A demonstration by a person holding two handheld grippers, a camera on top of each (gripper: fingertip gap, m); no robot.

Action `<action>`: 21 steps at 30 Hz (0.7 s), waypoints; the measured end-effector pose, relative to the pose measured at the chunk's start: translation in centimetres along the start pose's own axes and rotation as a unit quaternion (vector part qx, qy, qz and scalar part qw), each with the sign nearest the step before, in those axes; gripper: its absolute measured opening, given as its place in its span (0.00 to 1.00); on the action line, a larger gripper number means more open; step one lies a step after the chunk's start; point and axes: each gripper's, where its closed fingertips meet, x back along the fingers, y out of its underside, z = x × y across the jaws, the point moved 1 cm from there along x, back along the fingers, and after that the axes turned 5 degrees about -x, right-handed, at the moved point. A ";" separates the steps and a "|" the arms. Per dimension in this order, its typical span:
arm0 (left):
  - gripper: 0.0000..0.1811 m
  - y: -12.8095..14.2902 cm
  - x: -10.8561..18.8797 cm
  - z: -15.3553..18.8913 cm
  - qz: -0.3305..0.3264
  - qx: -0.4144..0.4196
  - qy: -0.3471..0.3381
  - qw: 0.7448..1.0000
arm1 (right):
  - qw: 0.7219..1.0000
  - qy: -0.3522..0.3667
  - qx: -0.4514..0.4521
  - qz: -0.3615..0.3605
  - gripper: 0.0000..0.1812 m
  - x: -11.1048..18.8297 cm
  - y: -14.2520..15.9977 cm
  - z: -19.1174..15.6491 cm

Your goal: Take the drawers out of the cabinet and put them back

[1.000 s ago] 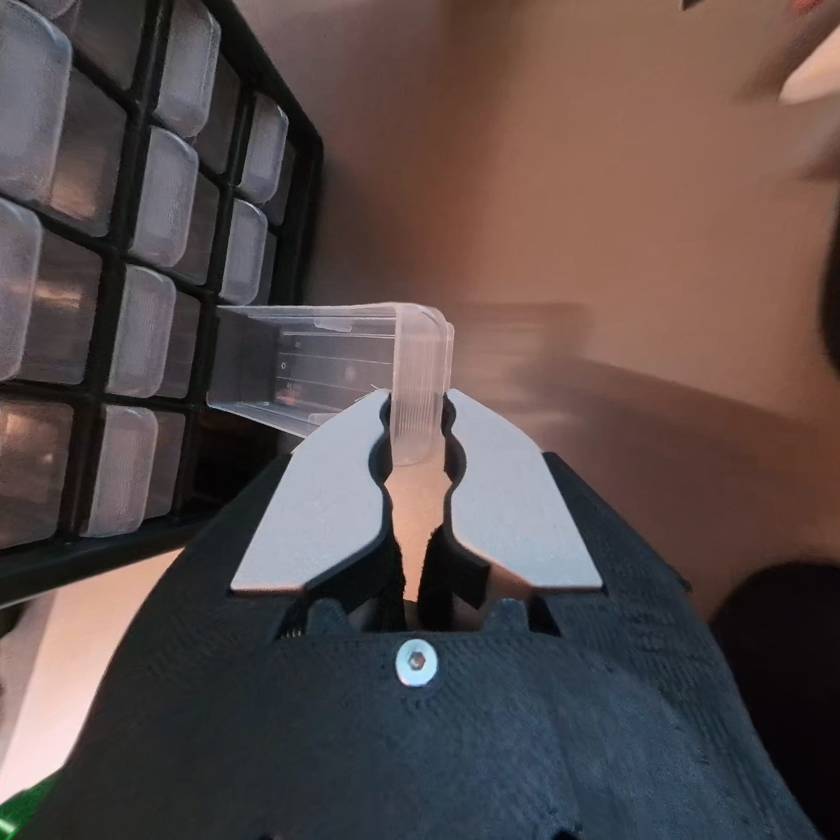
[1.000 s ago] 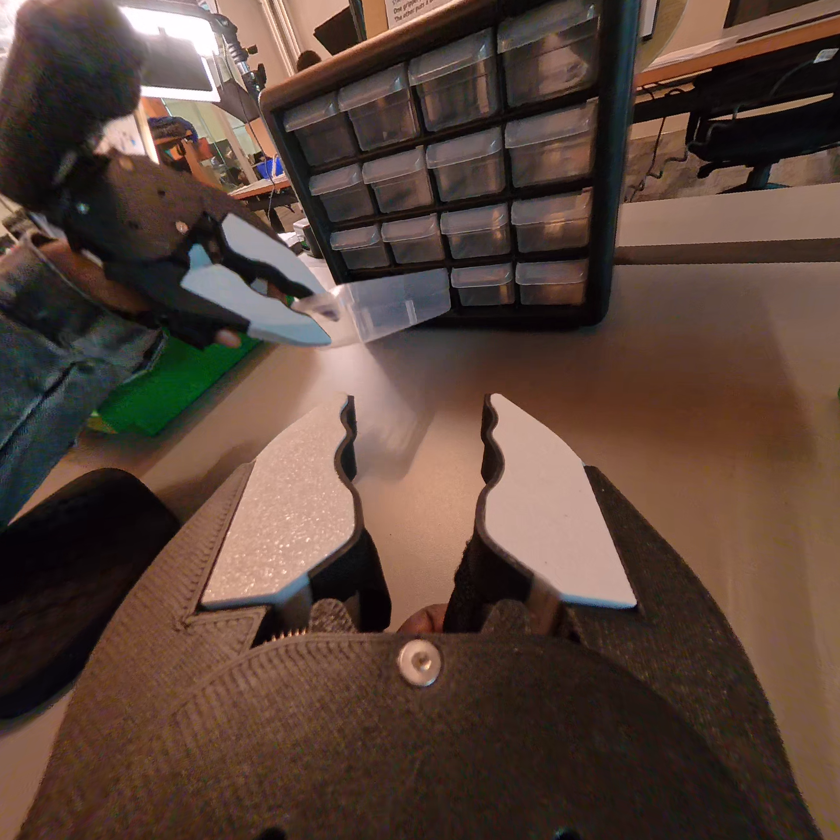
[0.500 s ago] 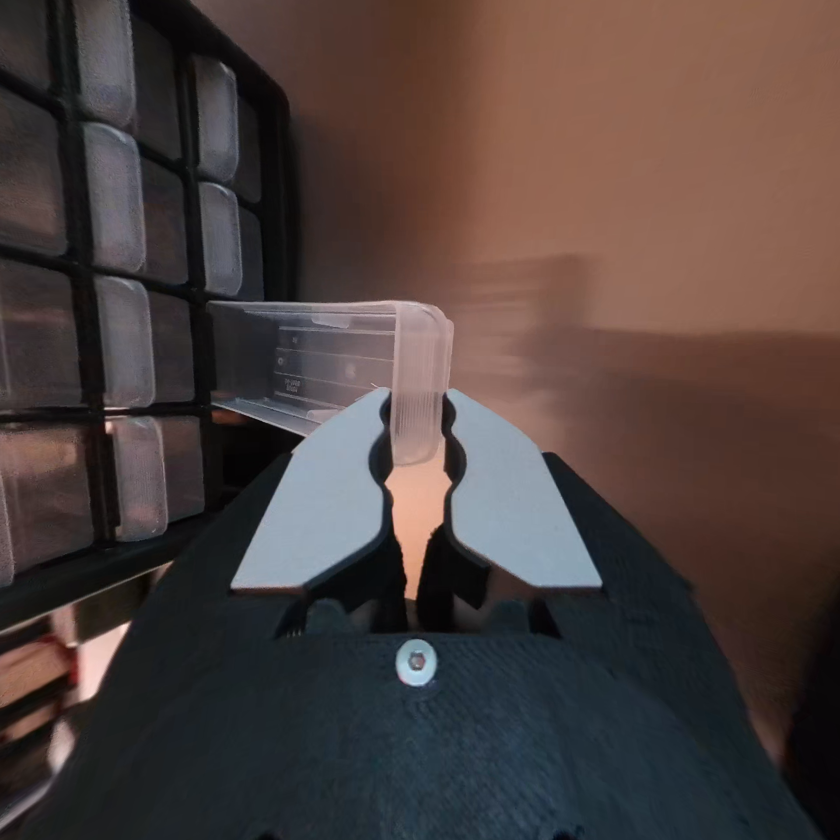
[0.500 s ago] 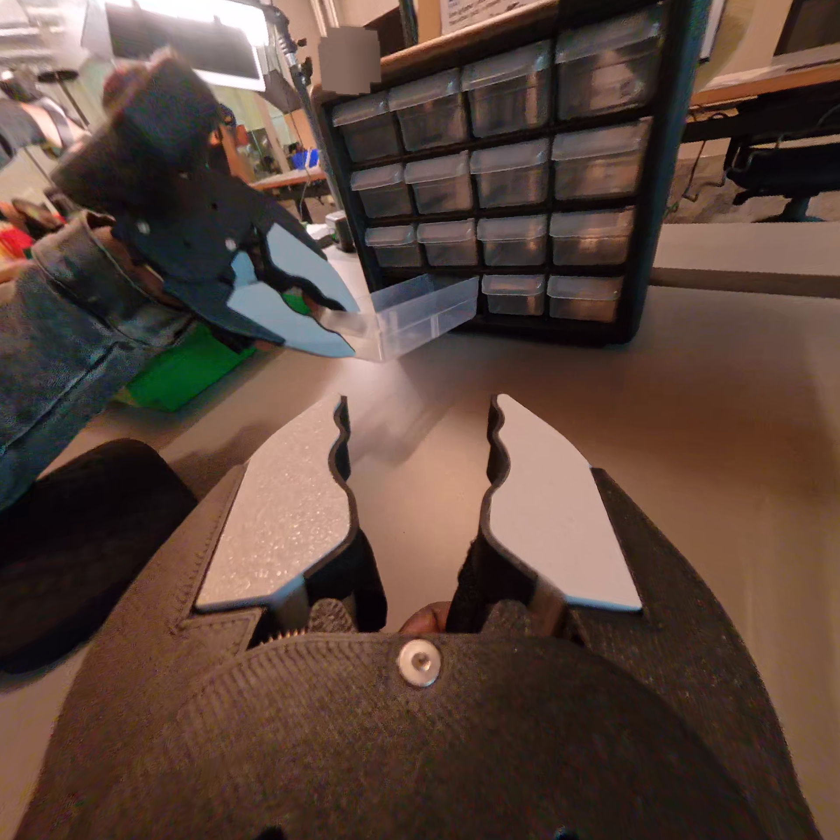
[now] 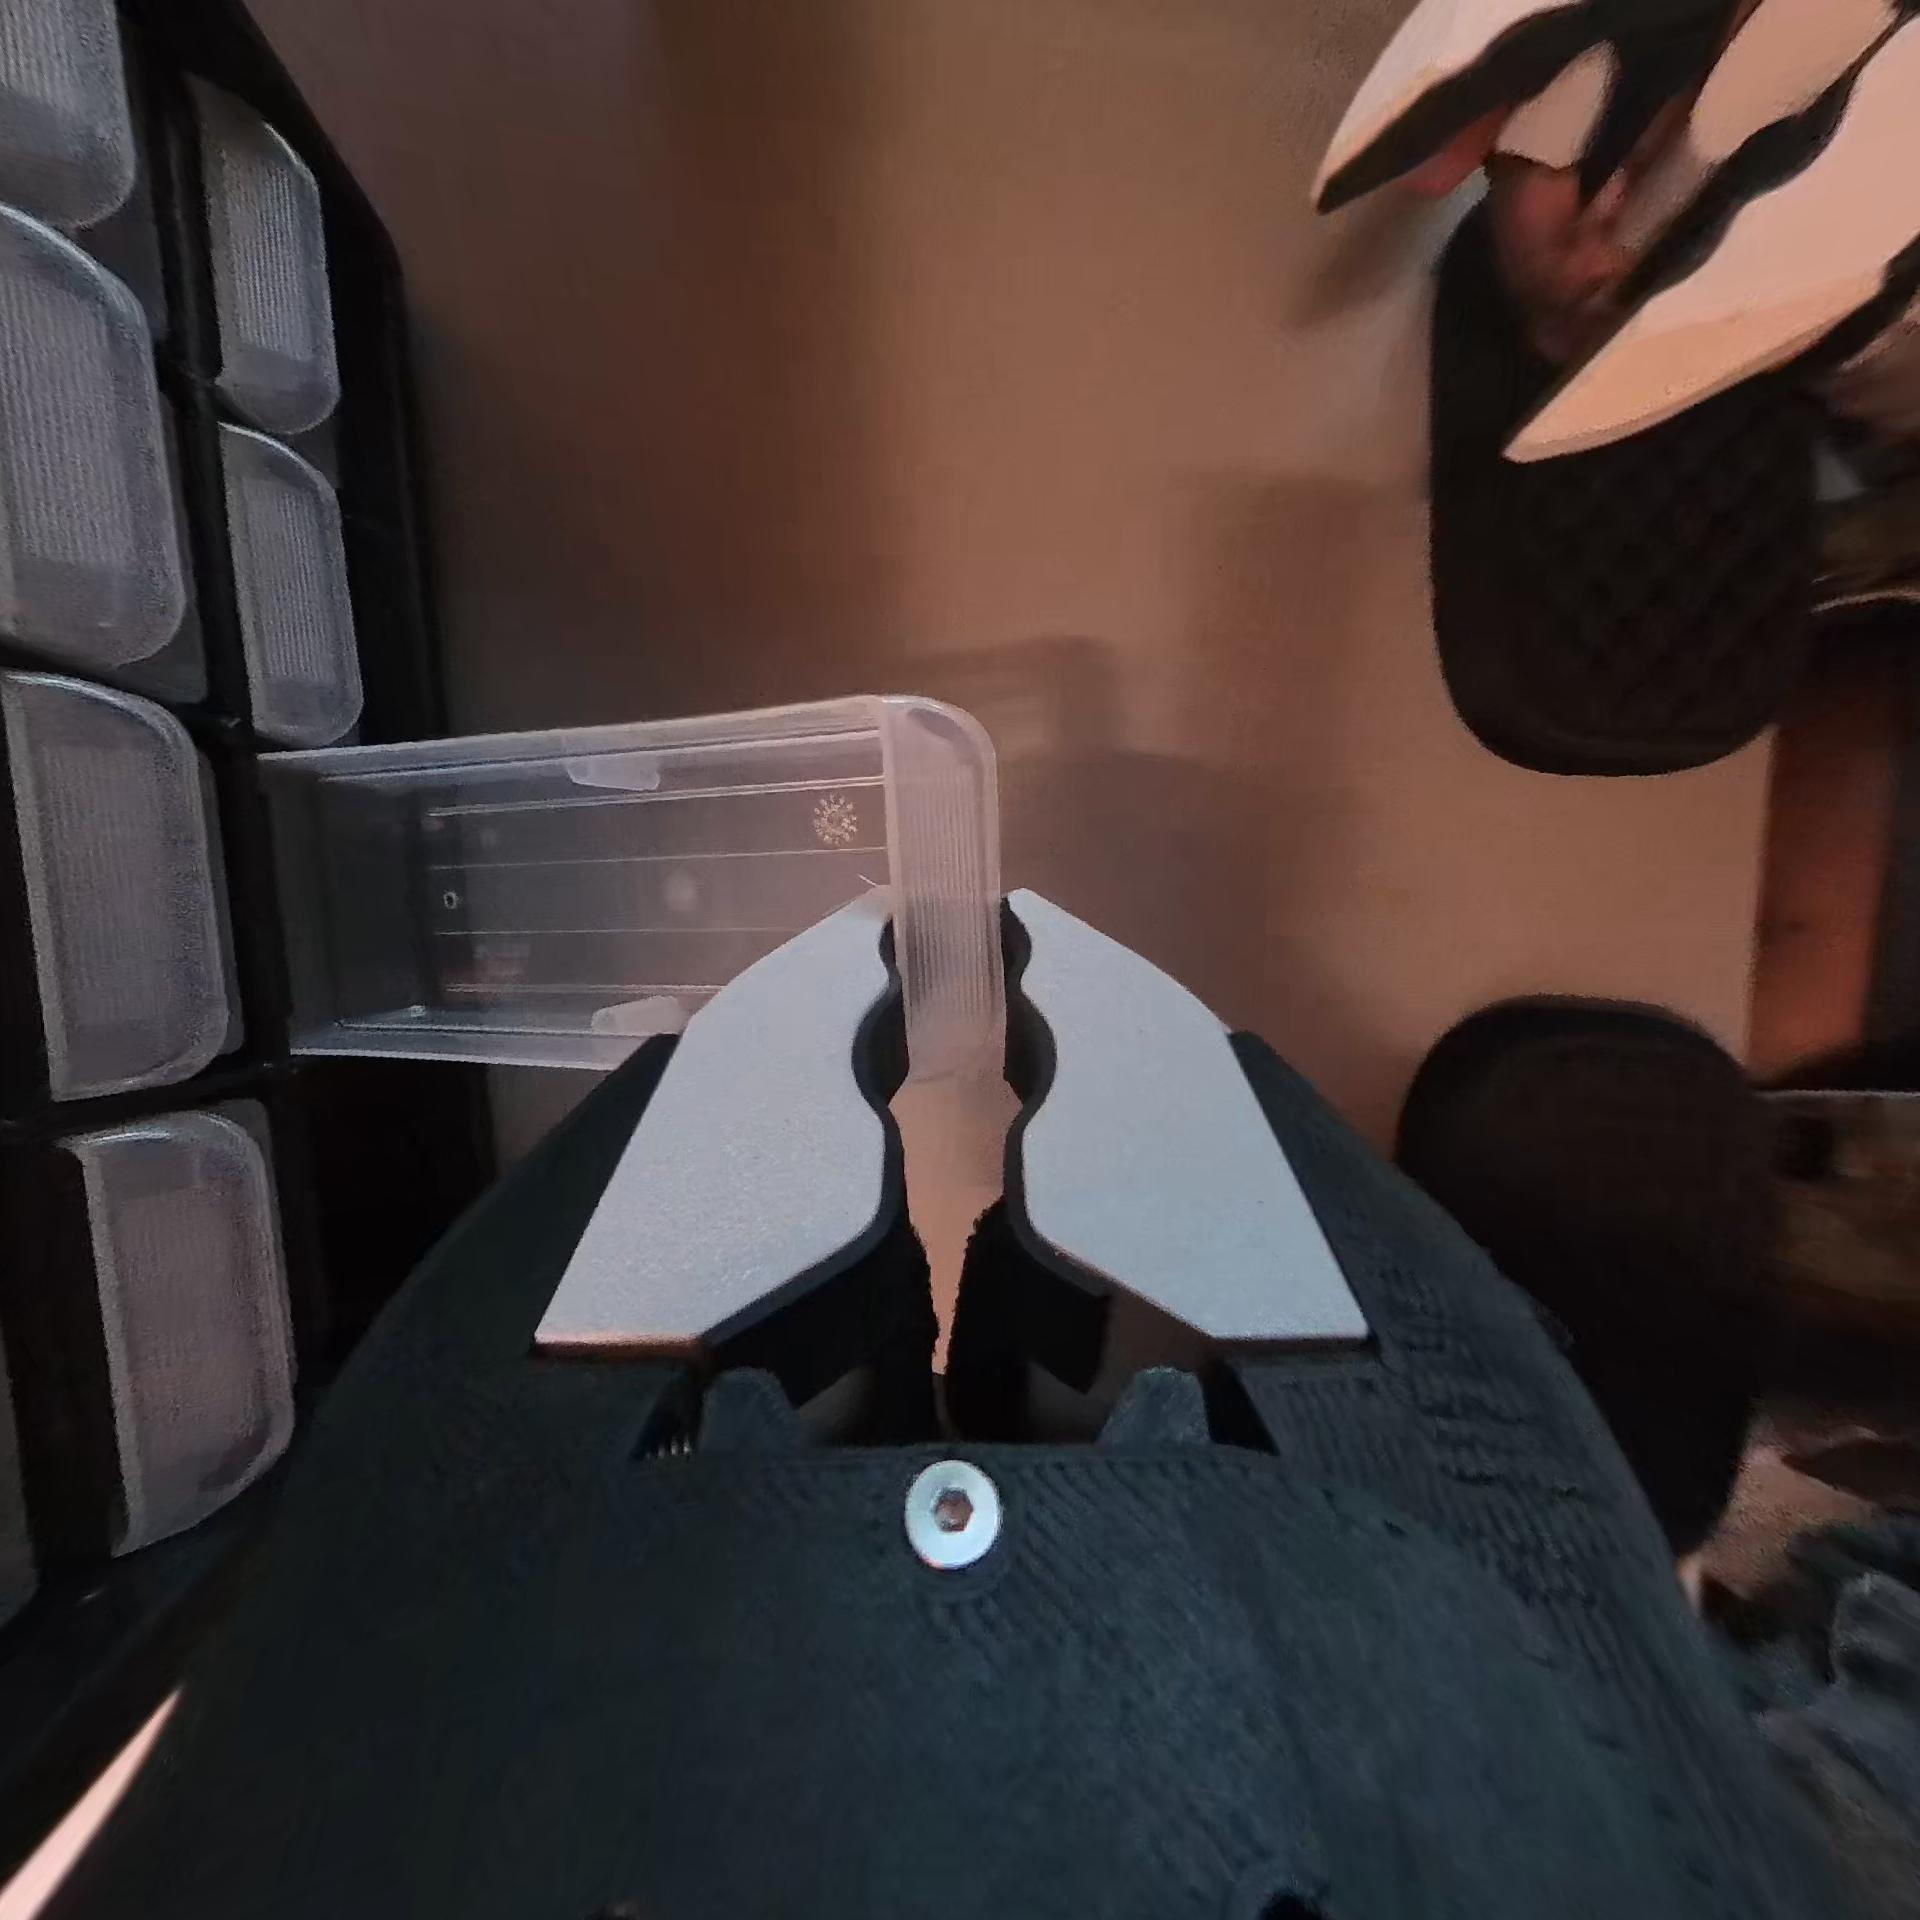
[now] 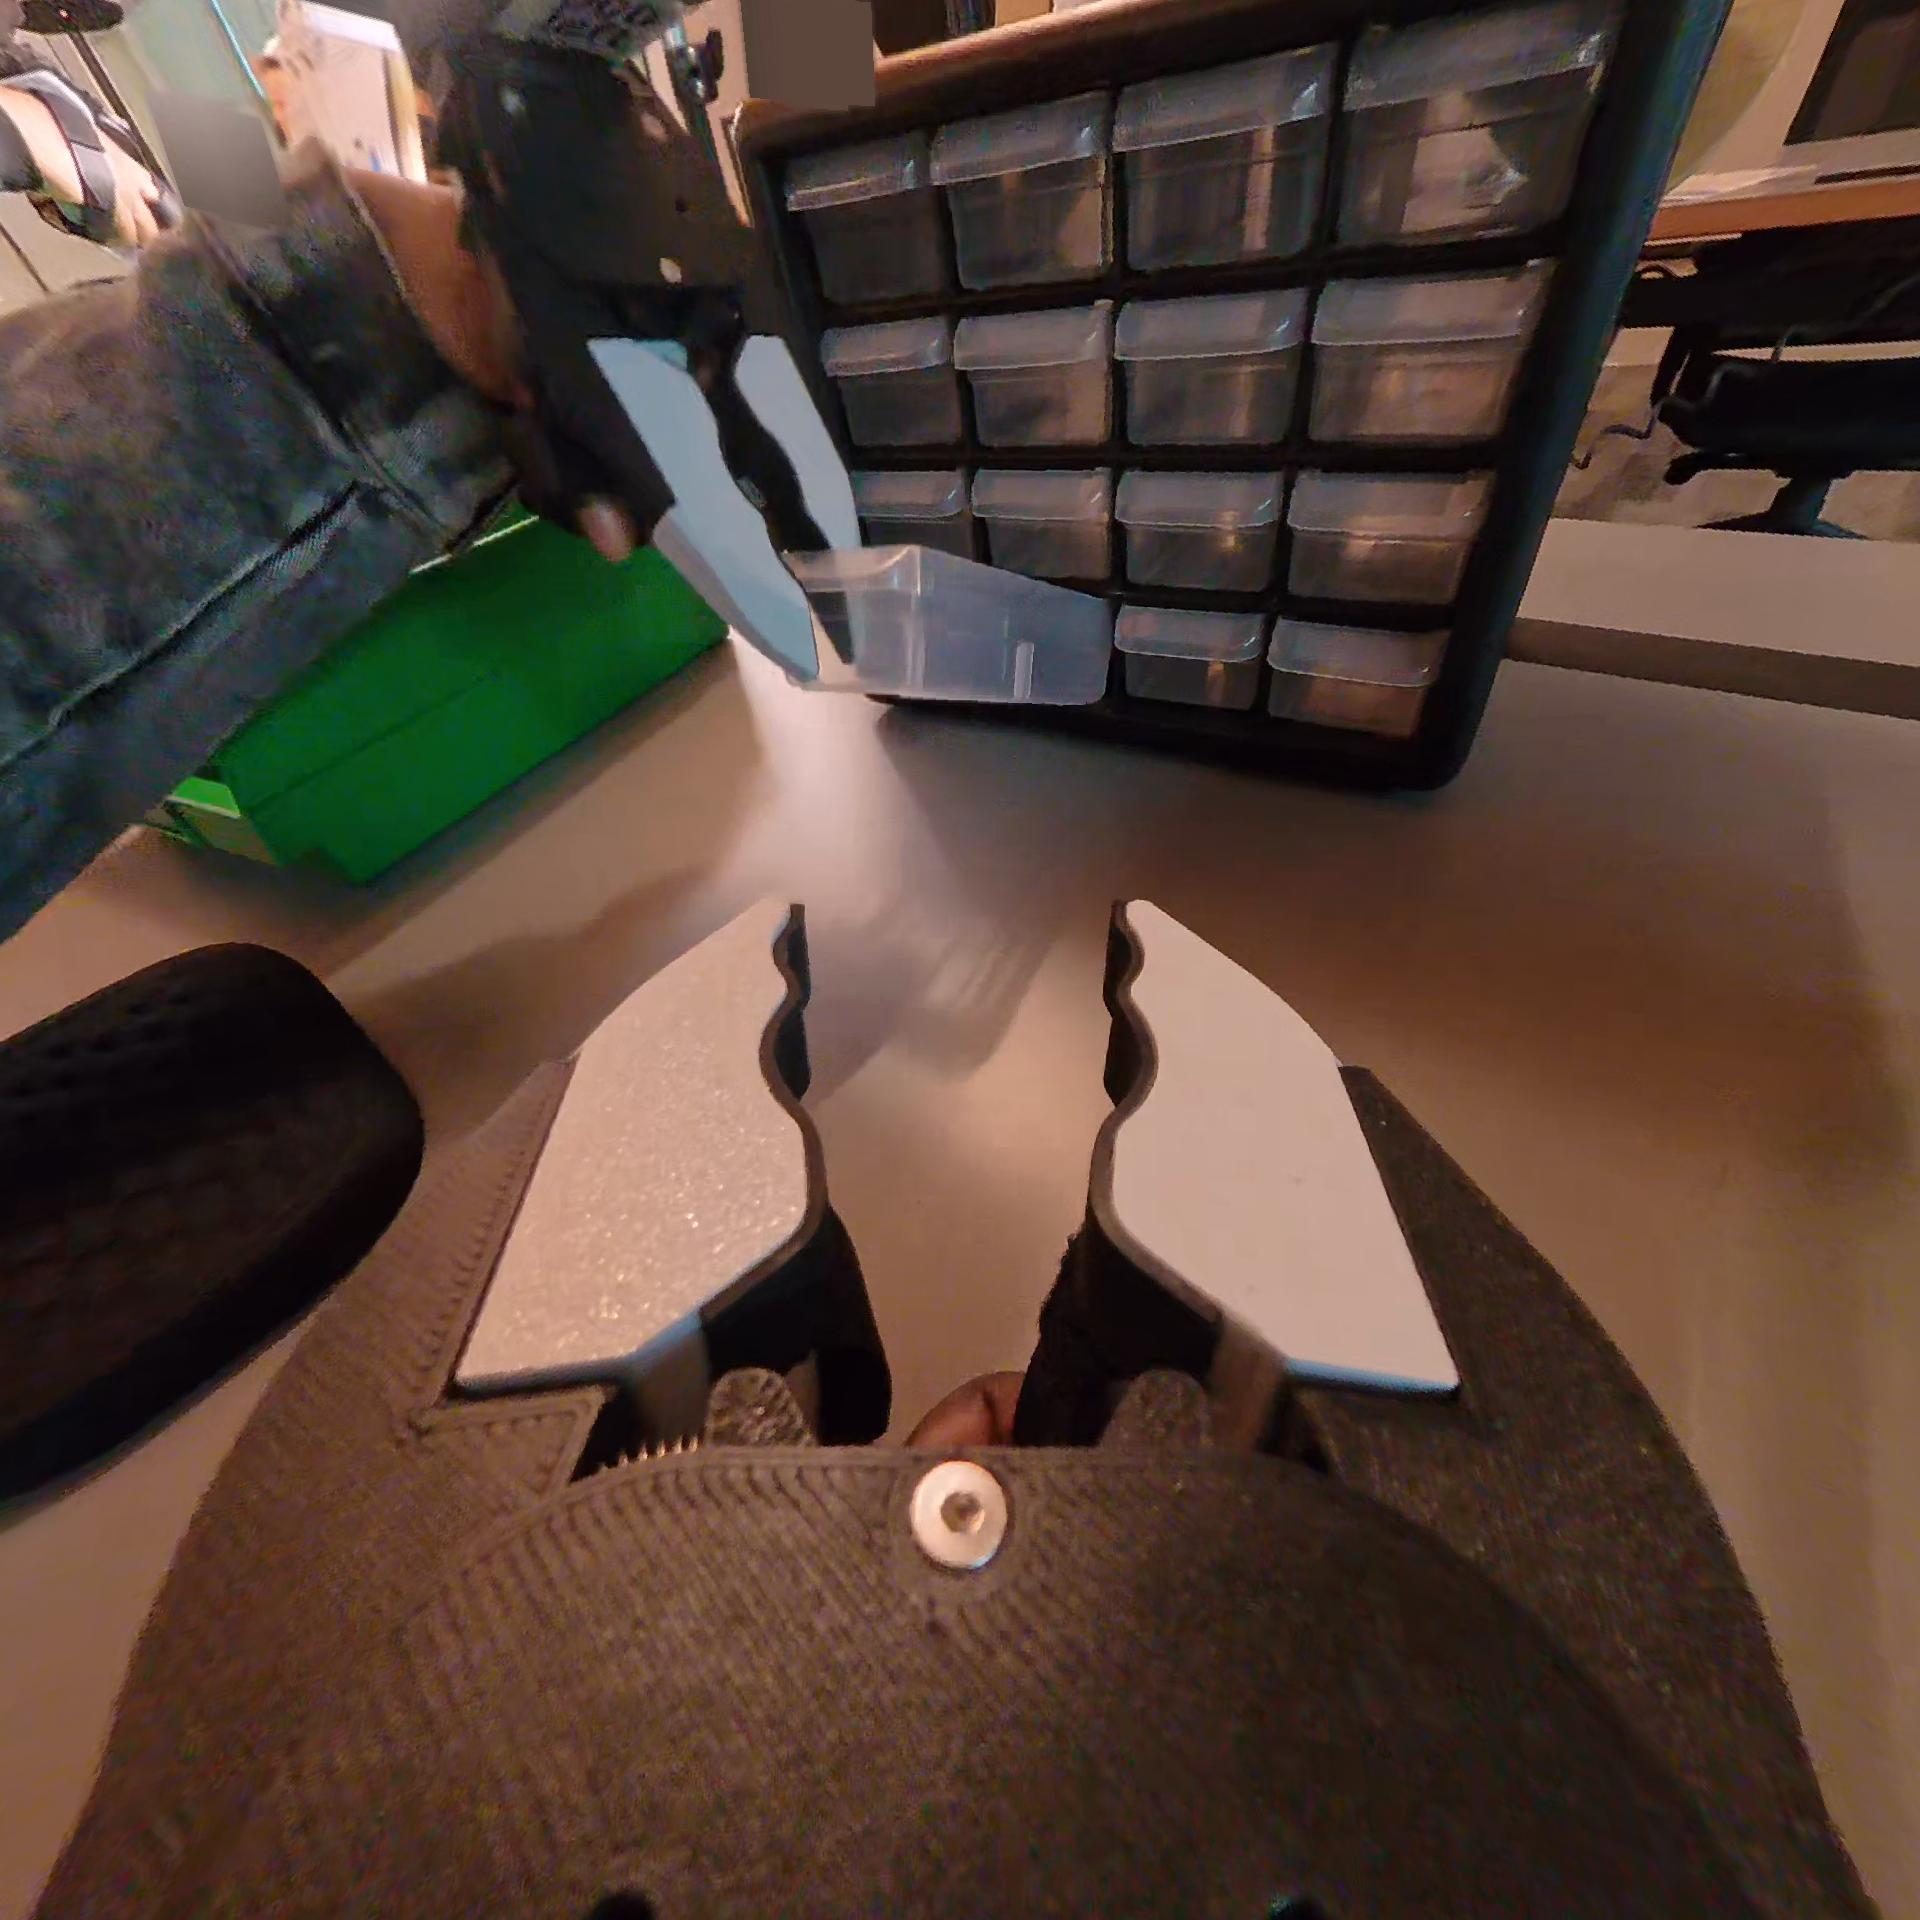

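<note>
At the far left of the right wrist view, a denim sleeve (image 6: 156,499) and a green box (image 6: 447,707) on the tabletop (image 6: 1351,987) are seen. Just right of them, the left gripper (image 6: 805,582) is clamped on the front lip of a clear drawer (image 6: 956,634), its jaws pinching the ribbed handle, as is confirmed in the left wrist view (image 5: 948,977). The drawer's rear end is still lodged in the second slot from the left of the bottom row of the cabinet (image 6: 1558,416); compared with half a second ago, its front has been tipped downward and the drawer drawn further out, so it is judged to be almost free of the frame. The leftmost bottom slot is hidden behind the drawer and gripper. The remaining drawers visible are seated flush. Further right and nearer, the right gripper (image 6: 956,987) is held above the bare tabletop with its jaws spread and nothing between them. The extraction step is judged nearly complete; a landing spot on the tabletop will be needed next.
</note>
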 end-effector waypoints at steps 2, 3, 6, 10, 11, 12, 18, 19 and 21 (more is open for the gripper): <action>0.08 0.1 0.3 0.0 0.000 0.001 0.039 0.999 | 1.000 0.000 0.001 -0.001 0.30 0.0 0.0 0.0; 0.07 0.3 0.5 0.0 -0.005 0.005 0.067 0.998 | 1.000 -0.001 -0.001 -0.002 0.30 0.0 0.0 0.0; 0.07 0.6 1.8 -0.2 -0.016 0.026 0.119 0.992 | 1.000 0.000 -0.004 0.000 0.29 0.0 0.0 0.1; 0.07 0.6 2.4 0.0 -0.049 0.024 0.150 0.987 | 1.000 0.001 -0.007 0.001 0.29 0.1 0.0 0.1; 0.07 0.6 2.3 0.1 -0.056 0.023 0.157 0.986 | 1.000 0.000 -0.008 0.000 0.29 0.0 0.0 0.1; 0.07 0.5 2.2 0.3 -0.057 0.020 0.167 0.984 | 1.000 0.000 -0.007 0.001 0.29 0.1 0.0 0.1; 0.07 1.1 -0.6 2.2 -0.060 -0.029 0.152 0.986 | 1.000 -0.002 -0.001 0.009 0.27 0.3 -0.2 0.0; 0.07 1.1 -0.9 3.0 -0.057 -0.053 0.142 0.987 | 1.000 -0.007 0.008 0.009 0.27 0.3 -0.2 -0.3; 0.07 1.3 -1.4 4.8 -0.059 -0.098 0.123 0.986 | 0.999 -0.022 0.039 0.010 0.28 0.3 -0.2 -1.2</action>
